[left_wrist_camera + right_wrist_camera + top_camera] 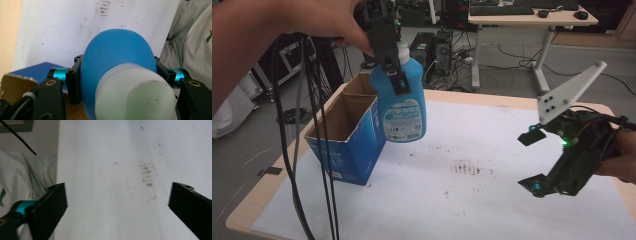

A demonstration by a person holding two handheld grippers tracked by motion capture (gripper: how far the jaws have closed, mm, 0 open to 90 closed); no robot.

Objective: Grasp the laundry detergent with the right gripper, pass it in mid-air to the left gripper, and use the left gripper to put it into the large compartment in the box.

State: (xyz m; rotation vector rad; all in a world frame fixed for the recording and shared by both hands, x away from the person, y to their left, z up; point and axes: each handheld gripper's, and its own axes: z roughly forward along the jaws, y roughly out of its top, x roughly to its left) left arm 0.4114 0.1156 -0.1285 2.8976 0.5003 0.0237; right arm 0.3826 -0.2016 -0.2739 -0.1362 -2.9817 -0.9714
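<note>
A blue detergent bottle (pixel 401 102) with a white cap hangs in the air beside an open blue cardboard box (pixel 346 131). My left gripper (pixel 393 75) is shut on the bottle's shoulder just below the cap. The left gripper view looks down over the white cap (pixel 133 93) and the blue bottle (pixel 117 50), with a jaw pressed against each side of it. At the right of the table my right gripper (pixel 532 161) stands open with nothing between its jaws. The right gripper view has the wide gap of the right gripper (pixel 117 205) over the stained white mat (pixel 140 150).
A white mat (pixel 472 200) with dark smudges covers the wooden table. The box stands at the mat's left edge, its top open. Black cables (pixel 312 150) hang down at the left. Desks and computer gear stand on the floor behind the table.
</note>
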